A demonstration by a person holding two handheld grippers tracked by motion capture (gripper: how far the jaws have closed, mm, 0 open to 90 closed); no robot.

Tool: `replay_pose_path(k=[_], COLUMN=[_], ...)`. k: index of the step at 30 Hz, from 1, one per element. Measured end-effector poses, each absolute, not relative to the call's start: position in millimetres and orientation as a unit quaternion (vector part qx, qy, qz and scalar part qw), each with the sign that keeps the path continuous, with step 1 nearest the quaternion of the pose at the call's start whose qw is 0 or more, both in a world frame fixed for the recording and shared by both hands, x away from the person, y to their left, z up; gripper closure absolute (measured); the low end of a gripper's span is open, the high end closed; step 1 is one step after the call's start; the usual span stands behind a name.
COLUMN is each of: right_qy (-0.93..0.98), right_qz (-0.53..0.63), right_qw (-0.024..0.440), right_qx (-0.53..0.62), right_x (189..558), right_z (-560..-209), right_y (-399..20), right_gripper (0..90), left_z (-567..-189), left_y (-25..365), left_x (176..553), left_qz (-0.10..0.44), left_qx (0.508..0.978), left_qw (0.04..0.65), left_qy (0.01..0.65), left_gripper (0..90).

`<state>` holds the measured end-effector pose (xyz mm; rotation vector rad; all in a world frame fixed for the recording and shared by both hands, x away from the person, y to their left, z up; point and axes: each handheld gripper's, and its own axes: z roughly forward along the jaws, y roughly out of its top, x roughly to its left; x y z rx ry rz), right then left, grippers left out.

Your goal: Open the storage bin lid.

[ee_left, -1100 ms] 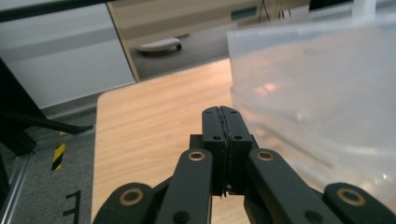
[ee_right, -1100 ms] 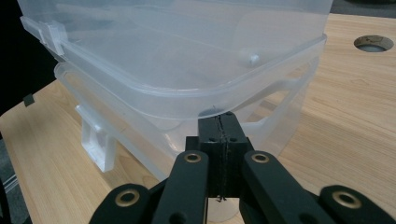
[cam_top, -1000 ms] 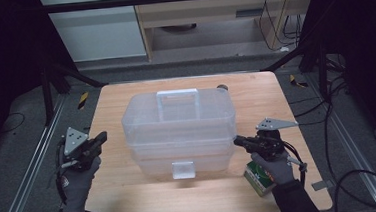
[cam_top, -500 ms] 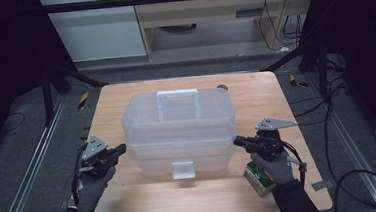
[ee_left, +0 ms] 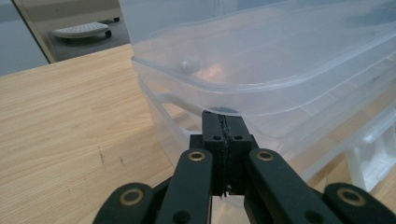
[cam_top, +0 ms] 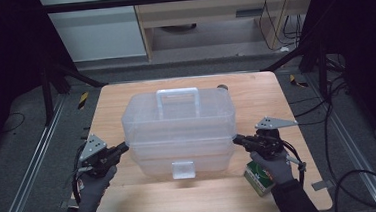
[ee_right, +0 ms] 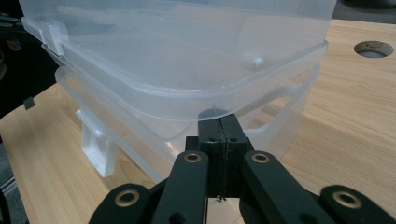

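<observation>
Clear box (cam_top: pixel 180 129) sits mid-tabletop (cam_top: pixel 132 200), latch facing the person. Left tongs (cam_top: pixel 124 147) and right tongs (cam_top: pixel 236 139) are both closed, gripping nothing, tips tucked under the box's lid rim at either end — likely set to pry or lift it evenly. A green carton (cam_top: pixel 258 177) lies near the box's right front corner.

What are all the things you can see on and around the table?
plastic box: one, see-through, middle of the table, handle on top, latch at the front
small carton: one, green and white, table's near right corner, under the right hand
table: one, light wood
hole: one, round, in the tabletop beyond the box
left gripper: one, black, jaws shut, tip at the box's left side under the lid rim
right gripper: one, black, jaws shut, tip at the box's right side
gloved hands: two, grey, holding the grippers
</observation>
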<state>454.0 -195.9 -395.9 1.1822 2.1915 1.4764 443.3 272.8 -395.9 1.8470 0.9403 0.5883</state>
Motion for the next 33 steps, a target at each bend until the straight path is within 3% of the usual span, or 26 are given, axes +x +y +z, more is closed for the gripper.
replay_pose_path(k=[21,33], right_qy=[0.739,0.734], right_qz=[0.527,0.534], right_qw=[0.145,0.145], right_qx=[0.394,0.392], right_x=[470.7,470.9], right_z=[-369.6,-369.4], right_y=[-193.6,-197.4], right_gripper=[90.0,90.0], left_z=[-367.2,-368.6], left_y=[264.7,263.3], left_x=[456.6,458.2], left_qz=[0.26,0.26], left_qx=[0.739,0.731], left_qw=[0.489,0.497], left_qy=[0.385,0.388], left_gripper=[89.2,89.1])
